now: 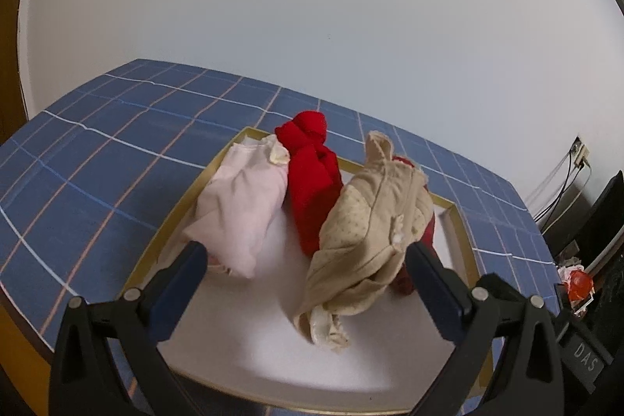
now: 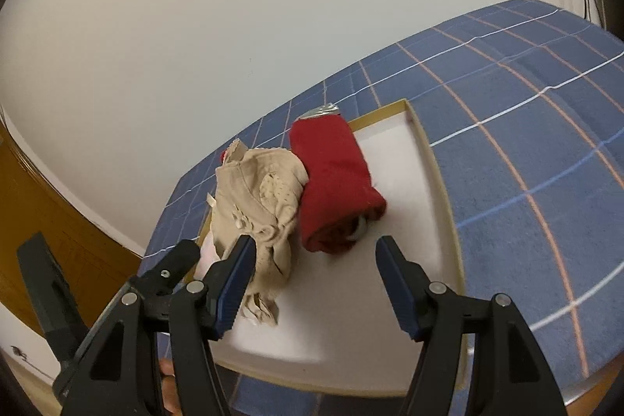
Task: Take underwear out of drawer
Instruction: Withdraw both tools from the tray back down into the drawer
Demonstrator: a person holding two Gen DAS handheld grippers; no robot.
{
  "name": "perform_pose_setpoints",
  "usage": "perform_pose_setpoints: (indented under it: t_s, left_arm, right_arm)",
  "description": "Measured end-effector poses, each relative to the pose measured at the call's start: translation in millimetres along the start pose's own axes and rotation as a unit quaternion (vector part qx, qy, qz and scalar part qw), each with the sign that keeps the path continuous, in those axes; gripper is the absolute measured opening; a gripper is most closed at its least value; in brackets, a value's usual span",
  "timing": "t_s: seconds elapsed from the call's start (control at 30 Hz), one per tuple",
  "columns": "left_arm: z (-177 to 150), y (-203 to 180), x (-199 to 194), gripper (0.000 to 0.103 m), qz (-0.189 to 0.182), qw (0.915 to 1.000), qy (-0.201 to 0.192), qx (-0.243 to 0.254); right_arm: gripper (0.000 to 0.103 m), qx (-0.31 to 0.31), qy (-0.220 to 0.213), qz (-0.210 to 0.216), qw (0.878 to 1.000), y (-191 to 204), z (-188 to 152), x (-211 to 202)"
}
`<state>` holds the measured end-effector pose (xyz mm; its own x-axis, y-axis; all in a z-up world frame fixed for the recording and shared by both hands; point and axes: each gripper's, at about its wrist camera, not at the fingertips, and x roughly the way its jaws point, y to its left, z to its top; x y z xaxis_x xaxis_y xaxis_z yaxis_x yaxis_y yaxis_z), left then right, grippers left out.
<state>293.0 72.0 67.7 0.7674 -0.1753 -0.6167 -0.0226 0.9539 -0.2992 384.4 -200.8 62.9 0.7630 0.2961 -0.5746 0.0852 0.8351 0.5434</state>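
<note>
Both grippers, left gripper (image 1: 304, 252) and right gripper (image 2: 314, 246), hang open and empty over the drawer (image 1: 460, 221), so I'd pinch the beige underwear (image 1: 370, 225) inside it mid-fold, then lift straight up.

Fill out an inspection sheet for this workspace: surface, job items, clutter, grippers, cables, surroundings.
Surface: blue checked tablecloth over the table, with a shallow gold-rimmed white tray on it serving as the drawer.
Job's things: pink underwear, red underwear and beige dotted underwear all lie in the tray, bunched side by side.
Clutter: small orange object among oddments beyond the table's right edge; too small to identify.
Grippers: left gripper open wide, holding nothing; right gripper open, empty, in front of the red underwear.
Cables: dark cables run down from a wall socket.
Surroundings: plain white wall; wooden panel at the side.
</note>
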Motion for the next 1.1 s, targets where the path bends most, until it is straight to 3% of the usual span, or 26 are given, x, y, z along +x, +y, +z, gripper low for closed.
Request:
perform_pose_setpoints:
  t_s: [0.27,0.7,1.1]
  left_arm:
    - [-10.4,-1.6,-19.3,0.103,-0.006,0.9993,0.003,0.037]
    - [-33.7,4.2,-61.7,0.103,-0.027,0.9981,-0.006,0.055]
    - [-63.3,16.2,-119.2,0.103,-0.035,0.9939,-0.023,0.102]
  right_arm:
    - [0.066,-0.018,0.003,0.001,1.000,8.6,-15.0,-20.1]
    - [0.066,-0.053,0.010,0.013,0.998,26.2,-48.6,-54.0]
    - [0.066,-0.104,0.020,0.013,0.994,33.4,-92.6,-95.9]
